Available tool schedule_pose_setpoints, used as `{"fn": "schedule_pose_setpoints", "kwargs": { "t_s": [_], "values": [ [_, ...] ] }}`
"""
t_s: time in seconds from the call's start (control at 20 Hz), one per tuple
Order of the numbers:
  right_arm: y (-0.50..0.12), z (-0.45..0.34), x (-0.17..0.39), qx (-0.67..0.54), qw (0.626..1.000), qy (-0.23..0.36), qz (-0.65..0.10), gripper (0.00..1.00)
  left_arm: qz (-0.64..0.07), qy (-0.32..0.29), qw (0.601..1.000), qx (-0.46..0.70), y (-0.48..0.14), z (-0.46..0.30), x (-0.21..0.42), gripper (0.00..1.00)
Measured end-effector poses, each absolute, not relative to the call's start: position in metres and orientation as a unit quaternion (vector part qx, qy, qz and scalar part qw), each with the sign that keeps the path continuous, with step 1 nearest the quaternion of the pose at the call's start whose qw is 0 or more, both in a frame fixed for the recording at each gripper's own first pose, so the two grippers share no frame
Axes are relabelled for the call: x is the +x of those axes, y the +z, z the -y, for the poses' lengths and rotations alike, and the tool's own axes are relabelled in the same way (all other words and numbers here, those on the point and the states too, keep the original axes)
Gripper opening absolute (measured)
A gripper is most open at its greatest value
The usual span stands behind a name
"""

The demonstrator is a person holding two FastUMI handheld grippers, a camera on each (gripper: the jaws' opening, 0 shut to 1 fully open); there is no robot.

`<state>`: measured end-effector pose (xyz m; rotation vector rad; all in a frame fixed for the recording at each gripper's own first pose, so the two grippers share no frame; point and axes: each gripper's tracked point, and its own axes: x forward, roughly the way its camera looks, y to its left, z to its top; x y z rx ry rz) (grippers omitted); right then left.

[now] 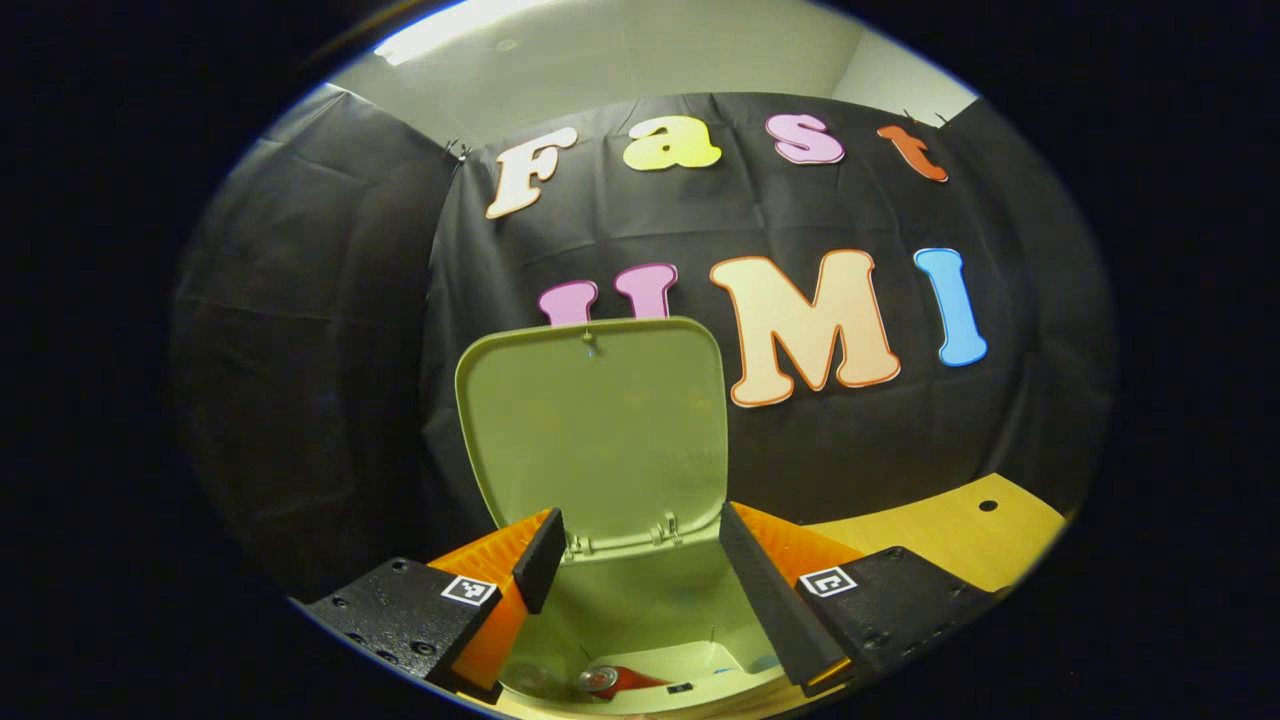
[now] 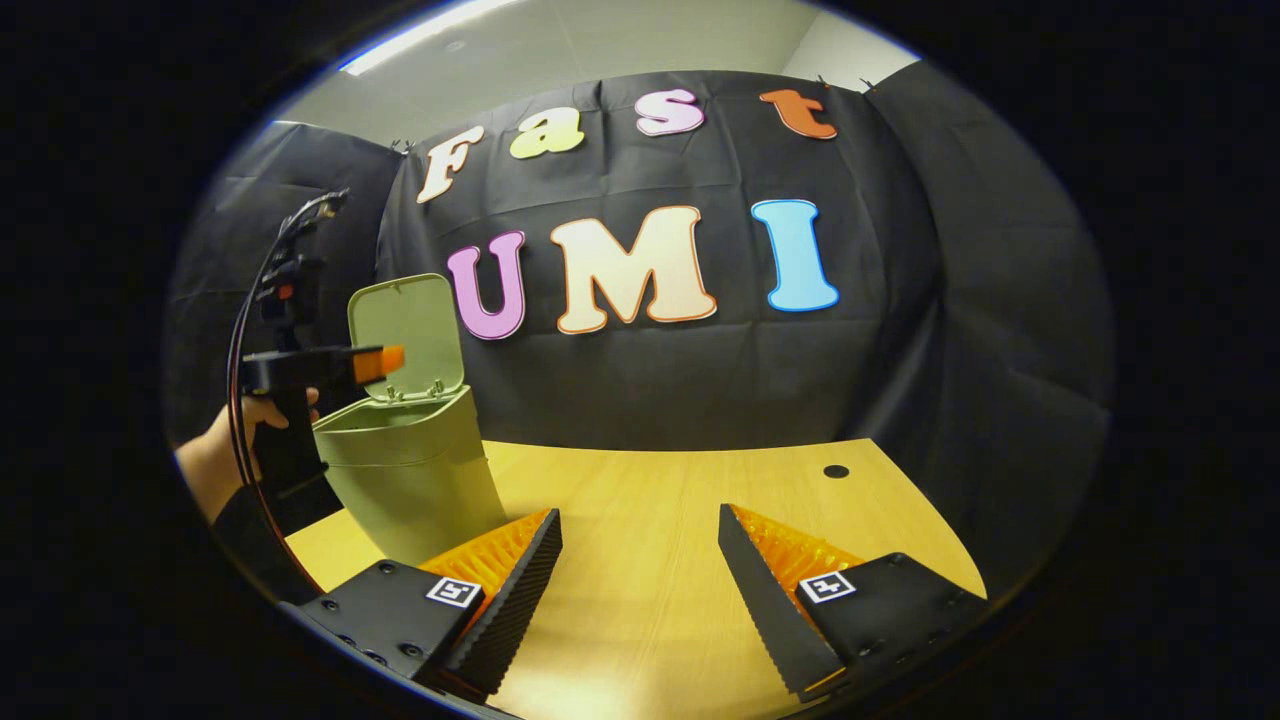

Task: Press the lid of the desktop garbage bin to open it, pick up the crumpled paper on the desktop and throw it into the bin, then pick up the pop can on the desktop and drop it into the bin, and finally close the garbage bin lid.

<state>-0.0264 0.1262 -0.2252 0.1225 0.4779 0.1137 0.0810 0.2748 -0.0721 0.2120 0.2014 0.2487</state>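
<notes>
L gripper (image 1: 640, 590) is hovering wide open, empty, over bin (image 2: 415, 470) w/ can (image 1: 600, 680) inside; lid (image 1: 600, 430) standing up at 12 o'clock—clumsy push risks tipping bin; R gripper (image 2: 640, 590) idling open, empty.

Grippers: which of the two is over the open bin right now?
The left gripper, fingers apart, looks down into the bin, where the pop can lies. The right gripper, also open, faces bare table beside the bin.

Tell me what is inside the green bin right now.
In the left gripper view, the open bin holds a pop can lying at the bottom, top facing up. The bin's near wall and the left claw cover the rest; no crumpled paper is discernible.
</notes>
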Motion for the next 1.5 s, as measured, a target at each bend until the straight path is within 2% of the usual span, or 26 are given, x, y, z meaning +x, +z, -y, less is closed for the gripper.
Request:
{"fn": "schedule_pose_setpoints", "kwargs": {
  "t_s": [0.4,0.45,0.5,0.7,0.8,0.95,1.1,1.15,1.2,1.25,1.3,1.45,1.5],
  "values": [
    [-0.214,-0.167,-0.01,0.057,0.973,0.054,-0.219,0.99,-0.015,0.11,0.989,0.094,0.025,-0.296,0.14,0.94],
    [-0.213,-0.17,-0.01,0.056,0.973,0.054,-0.217,0.99,0.0,0.112,0.989,0.093,0.035,-0.301,0.149,0.99],
    [-0.212,-0.171,-0.009,0.054,0.974,0.053,-0.216,0.99,0.01,0.117,0.989,0.093,0.043,-0.308,0.156,0.99],
    [-0.213,-0.172,-0.009,0.046,0.973,0.052,-0.219,0.99,-0.018,0.144,0.987,0.074,0.028,-0.335,0.177,0.99],
    [-0.213,-0.169,-0.008,0.048,0.973,0.051,-0.22,0.99,-0.044,0.146,0.986,0.065,0.015,-0.339,0.181,0.99],
    [-0.212,-0.164,-0.01,0.046,0.973,0.057,-0.221,0.99,-0.045,0.138,0.987,0.073,0.018,-0.335,0.178,0.94],
    [-0.209,-0.156,-0.011,0.048,0.973,0.065,-0.216,0.99,-0.05,0.143,0.987,0.057,0.017,-0.331,0.16,0.94],
    [-0.208,-0.154,-0.013,0.051,0.973,0.068,-0.216,0.99,-0.051,0.145,0.987,0.052,0.017,-0.329,0.154,0.98],
    [-0.207,-0.151,-0.014,0.053,0.972,0.074,-0.216,0.99,-0.052,0.146,0.987,0.05,0.015,-0.325,0.148,0.93],
    [-0.206,-0.148,-0.015,0.053,0.972,0.078,-0.215,0.99,-0.055,0.148,0.986,0.052,0.015,-0.322,0.142,0.96],
    [-0.204,-0.144,-0.015,0.052,0.972,0.081,-0.214,0.99,-0.059,0.152,0.985,0.052,0.012,-0.319,0.135,0.92],
    [-0.202,-0.134,-0.015,0.061,0.971,0.094,-0.213,0.99,-0.063,0.155,0.984,0.053,0.006,-0.303,0.114,0.92],
    [-0.201,-0.131,-0.015,0.064,0.97,0.098,-0.213,0.99,-0.067,0.155,0.984,0.053,0.002,-0.3,0.106,0.95]
  ]
}}
